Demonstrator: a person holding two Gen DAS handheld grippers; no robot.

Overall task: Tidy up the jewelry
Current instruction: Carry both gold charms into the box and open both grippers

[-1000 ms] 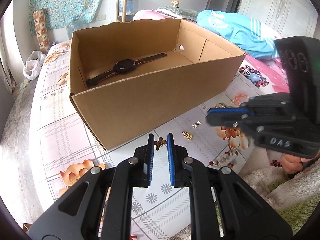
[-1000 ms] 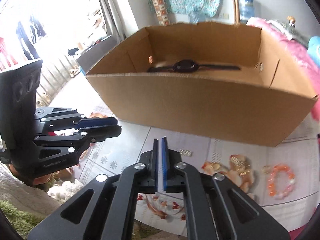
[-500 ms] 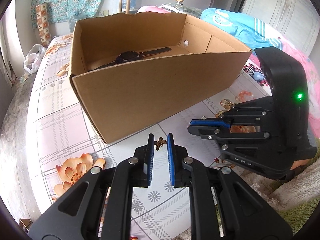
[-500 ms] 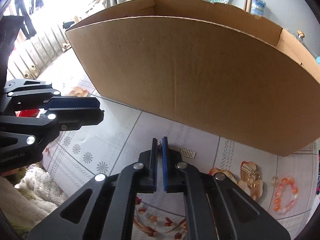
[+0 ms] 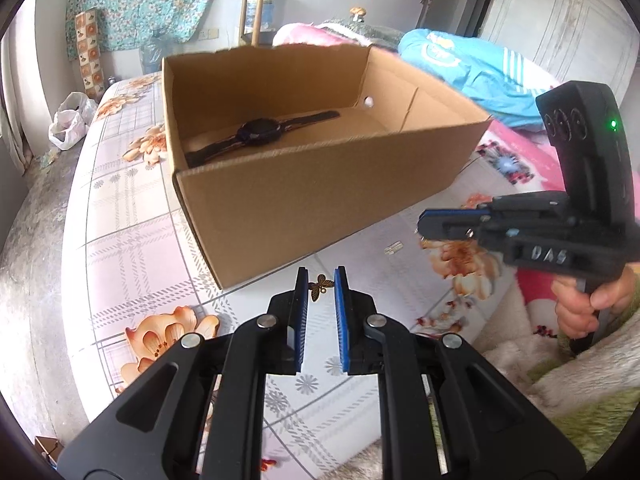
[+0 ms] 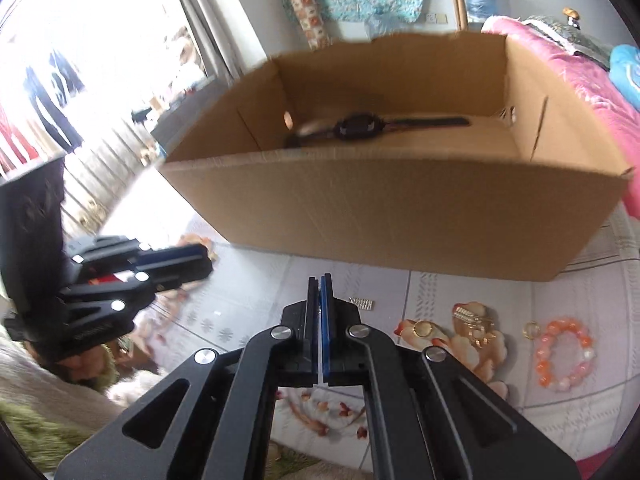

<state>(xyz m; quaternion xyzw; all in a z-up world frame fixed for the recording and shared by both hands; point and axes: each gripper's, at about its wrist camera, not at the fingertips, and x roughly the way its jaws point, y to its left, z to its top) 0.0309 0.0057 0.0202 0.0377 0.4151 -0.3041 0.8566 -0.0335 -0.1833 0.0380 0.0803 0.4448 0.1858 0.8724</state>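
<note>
My left gripper (image 5: 321, 280) hangs slightly spread above a butterfly charm (image 5: 320, 286) on the bedspread (image 5: 120, 240), gripping nothing. My right gripper (image 6: 319, 280) is pressed together; whether it pinches anything I cannot tell. The watch (image 6: 360, 126) lies inside the cardboard box (image 6: 400, 216).

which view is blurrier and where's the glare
Right wrist view: motion smear on the cardboard box rim and the left hand-held gripper, window blown out white. Left wrist view: sharper, evenly lit, edges bent by the fisheye.
</note>
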